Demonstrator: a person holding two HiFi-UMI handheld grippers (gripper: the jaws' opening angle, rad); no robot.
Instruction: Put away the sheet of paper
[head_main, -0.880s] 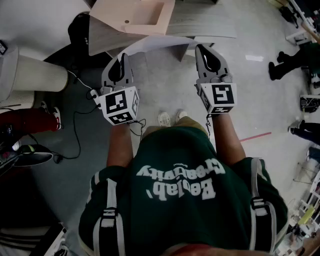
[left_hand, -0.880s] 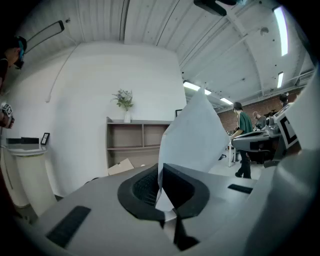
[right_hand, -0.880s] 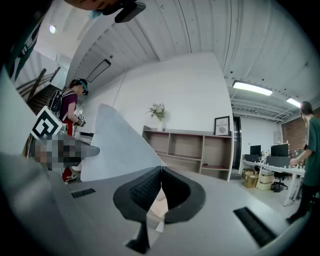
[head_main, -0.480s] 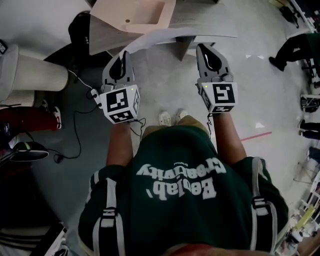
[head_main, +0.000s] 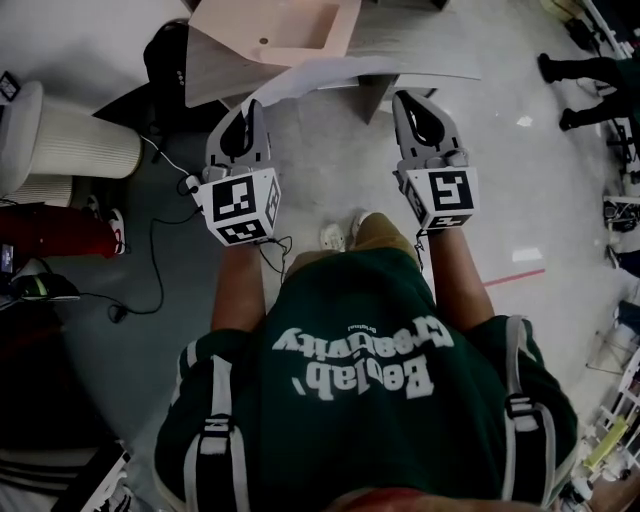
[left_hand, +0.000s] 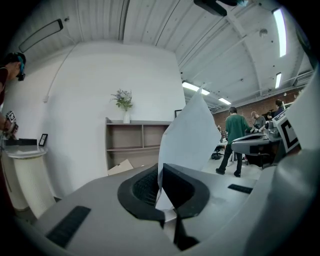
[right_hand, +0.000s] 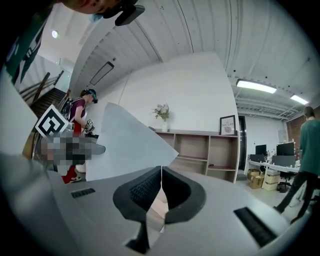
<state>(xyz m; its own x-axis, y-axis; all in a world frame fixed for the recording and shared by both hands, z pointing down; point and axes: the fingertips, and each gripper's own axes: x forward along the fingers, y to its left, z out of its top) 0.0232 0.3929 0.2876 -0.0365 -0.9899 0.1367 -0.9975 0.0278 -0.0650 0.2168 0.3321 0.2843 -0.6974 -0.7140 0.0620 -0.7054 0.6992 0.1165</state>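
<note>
Observed from the floor: the sheet of paper (head_main: 320, 72) is off any surface, stretched between both tools at the person's 12 o'clock. The left gripper (left_hand: 160, 170) has its jaws pressed together on one edge. The right gripper (right_hand: 161, 172) has its jaws likewise closed on the opposite edge. Change noted within the last second: the sheet hung lower, with a corner drooping under the board edge ahead. It now stands raised and level with that edge, and the person's shoe (head_main: 355, 228) has come forward. Assessment: the carry is nearly over, but the sheet is not yet put away, as both grips remain on it. Containers: a shallow tan box (head_main: 300, 20) sits on the shelf unit (right_hand: 210, 150) at about 11 o'clock, and the part of its inside that is visible looks bare. The open compartments of the unit show nothing I can make out. A plant (left_hand: 123, 100) stands on top.
</note>
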